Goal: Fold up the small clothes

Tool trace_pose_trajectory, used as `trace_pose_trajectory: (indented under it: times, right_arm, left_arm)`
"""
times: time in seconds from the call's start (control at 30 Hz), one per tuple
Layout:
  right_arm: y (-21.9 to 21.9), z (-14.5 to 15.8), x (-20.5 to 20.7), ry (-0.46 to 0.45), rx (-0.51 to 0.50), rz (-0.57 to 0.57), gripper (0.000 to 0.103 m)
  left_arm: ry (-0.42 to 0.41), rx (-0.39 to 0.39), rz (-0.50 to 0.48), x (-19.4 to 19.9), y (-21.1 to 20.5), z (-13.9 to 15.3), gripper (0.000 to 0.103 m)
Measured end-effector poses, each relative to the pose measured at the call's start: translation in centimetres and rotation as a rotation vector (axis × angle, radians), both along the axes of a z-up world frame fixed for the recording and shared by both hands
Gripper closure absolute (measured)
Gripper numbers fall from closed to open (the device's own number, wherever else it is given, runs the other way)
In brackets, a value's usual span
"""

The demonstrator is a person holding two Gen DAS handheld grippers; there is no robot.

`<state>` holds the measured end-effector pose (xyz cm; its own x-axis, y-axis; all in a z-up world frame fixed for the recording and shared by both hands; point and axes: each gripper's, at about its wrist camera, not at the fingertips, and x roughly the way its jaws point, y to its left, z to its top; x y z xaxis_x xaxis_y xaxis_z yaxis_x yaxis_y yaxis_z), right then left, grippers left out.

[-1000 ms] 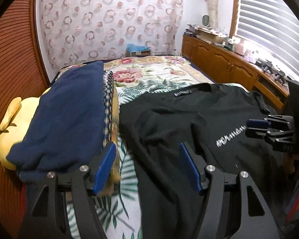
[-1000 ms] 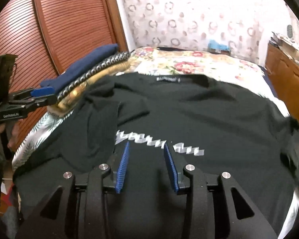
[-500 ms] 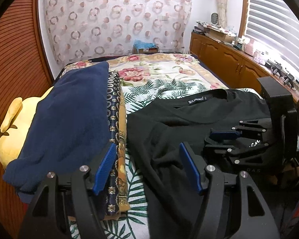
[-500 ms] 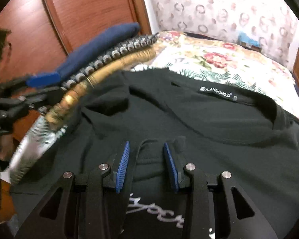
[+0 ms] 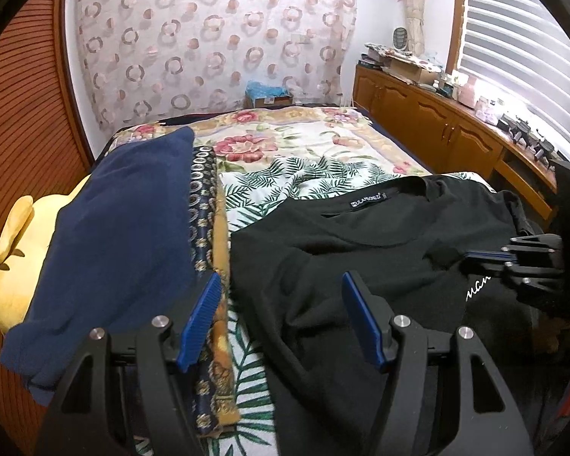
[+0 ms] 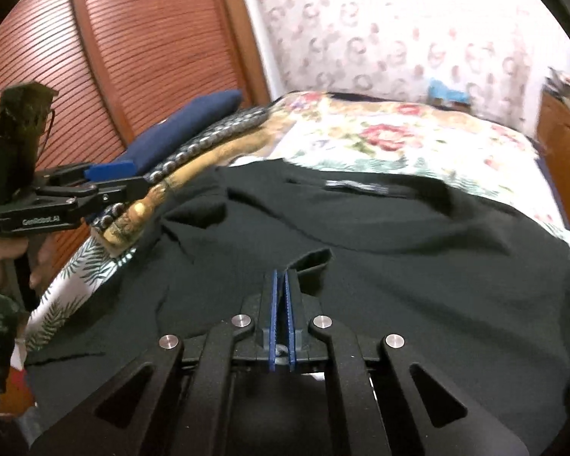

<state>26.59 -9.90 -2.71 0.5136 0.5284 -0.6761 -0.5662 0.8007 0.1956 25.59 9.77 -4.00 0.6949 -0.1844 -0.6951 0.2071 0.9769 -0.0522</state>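
Note:
A black T-shirt point(image 5: 361, 250) point(image 6: 380, 235) lies spread on the bed, neck label point(image 5: 366, 201) at the far side and white lettering near the right. My right gripper point(image 6: 281, 273) point(image 5: 471, 256) has its blue pads pressed together, pinching a raised fold of the shirt's fabric point(image 6: 313, 258) at the tips. My left gripper point(image 5: 281, 281) point(image 6: 133, 178) stands open over the shirt's left edge, with nothing between its fingers. A hand holds it at the left of the right wrist view.
A folded navy garment point(image 5: 125, 235) lies on a patterned folded cloth point(image 5: 205, 228) left of the shirt, beside a yellow plush toy point(image 5: 15, 277). The floral bedspread point(image 5: 304, 152) stretches beyond. Wooden cabinets point(image 5: 437, 133) line the right, a slatted wardrobe door point(image 6: 152, 57) the left.
My right gripper's pads, earlier apart around a fold of the shirt, have closed on it. In the left wrist view it has drawn back to the right. The left gripper stays open.

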Motion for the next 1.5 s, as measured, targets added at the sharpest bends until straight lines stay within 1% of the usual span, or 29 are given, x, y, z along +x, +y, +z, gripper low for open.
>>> trace_pose_trajectory:
  times: [0.17, 0.2, 0.23, 0.27, 0.3, 0.37, 0.47, 0.53, 0.63, 0.73, 0.8, 0.83, 0.87, 0.93, 1.0, 1.03, 1.1, 1.2, 1.27, 1.3, 1.37, 1.4, 1.5]
  right_arm:
    - [-2.6, -0.2, -0.4, 0.018, -0.007, -0.053, 0.102]
    - [-2.9, -0.3, -0.5, 0.02, -0.01, -0.062, 0.1]
    - [-3.3, -0.3, -0.4, 0.02, -0.019, -0.074, 0.097]
    - [-3.6, -0.3, -0.3, 0.019, -0.03, -0.086, 0.084]
    - [-4.1, -0.4, 0.0, 0.018, -0.044, -0.092, 0.075]
    - [-4.8, -0.5, 0.6, 0.007, -0.071, -0.103, 0.073]
    - [-6.0, -0.9, 1.7, -0.007, -0.136, -0.124, 0.068]
    - [-6.5, -1.5, 2.5, -0.001, -0.183, -0.116, 0.068]
    - [-6.9, -2.4, 3.3, -0.001, -0.236, -0.105, 0.068]
    - [-7.4, -3.0, 3.6, 0.006, -0.232, -0.096, 0.065]
    - [-7.3, -3.1, 3.5, 0.01, -0.228, -0.081, 0.06]
    - [-7.2, -3.1, 3.4, 0.011, -0.229, -0.075, 0.058]
    - [-7.1, -3.1, 3.4, 0.01, -0.232, -0.069, 0.055]
    - [-7.0, -3.1, 3.1, 0.003, -0.243, -0.064, 0.054]
    - [-6.9, -3.1, 3.0, 0.002, -0.243, -0.063, 0.053]
    - [-6.9, -3.1, 3.0, 0.003, -0.241, -0.063, 0.053]
    - [-6.9, -3.1, 3.0, 0.005, -0.238, -0.062, 0.052]
    - [-6.8, -3.1, 3.0, 0.006, -0.237, -0.062, 0.052]
    - [-7.1, -3.0, 3.0, 0.005, -0.236, -0.061, 0.052]
    - [-7.2, -3.0, 3.0, 0.005, -0.237, -0.061, 0.052]
    - [-7.1, -3.0, 3.0, 0.004, -0.239, -0.061, 0.052]
    - [-7.1, -3.0, 3.0, 0.005, -0.239, -0.061, 0.052]
    - [-7.1, -3.1, 3.0, 0.005, -0.238, -0.06, 0.051]
  left_arm:
    - [0.006, 0.027, -0.009, 1.2, -0.8, -0.1, 0.038]
    - [0.012, 0.035, -0.011, 1.7, -1.0, -0.1, 0.038]
    - [0.019, 0.04, -0.014, 2.0, -1.2, -0.3, 0.038]
    - [0.025, 0.045, -0.018, 2.3, -1.4, -0.4, 0.038]
    - [0.031, 0.05, -0.026, 2.7, -1.7, -0.5, 0.038]
    - [0.05, 0.042, -0.045, 3.5, -2.1, -0.9, 0.038]
    - [0.092, 0.059, -0.058, 4.8, -2.9, -1.9, 0.045]
    - [0.117, 0.082, -0.067, 5.5, -3.6, -2.7, 0.051]
    - [0.156, 0.118, -0.08, 6.2, -4.5, -3.9, 0.058]
    - [0.186, 0.151, -0.059, 6.7, -4.6, -5.0, 0.058]
    - [0.199, 0.154, -0.051, 6.9, -4.6, -5.5, 0.058]
    - [0.2, 0.166, -0.048, 7.0, -4.7, -5.6, 0.059]
    - [0.199, 0.173, -0.048, 7.0, -4.8, -5.6, 0.063]
    - [0.191, 0.194, -0.039, 7.0, -4.8, -5.5, 0.086]
    - [0.182, 0.179, -0.033, 6.9, -4.3, -4.9, 0.096]
    - [0.17, 0.173, -0.025, 6.9, -4.0, -4.6, 0.097]
    - [0.122, 0.165, 0.005, 6.7, -3.2, -3.2, 0.098]
    - [0.014, 0.14, 0.09, 6.3, -1.1, 0.0, 0.098]
    - [-0.018, 0.132, 0.134, 6.3, 0.2, 1.3, 0.098]
    - [-0.033, 0.145, 0.163, 6.3, 0.8, 1.8, 0.098]
    - [-0.028, 0.147, 0.193, 6.4, 1.9, 1.9, 0.098]
    - [-0.018, 0.139, 0.192, 6.5, 2.2, 1.8, 0.096]
    - [-0.023, 0.119, 0.192, 6.1, 2.9, 1.7, 0.09]
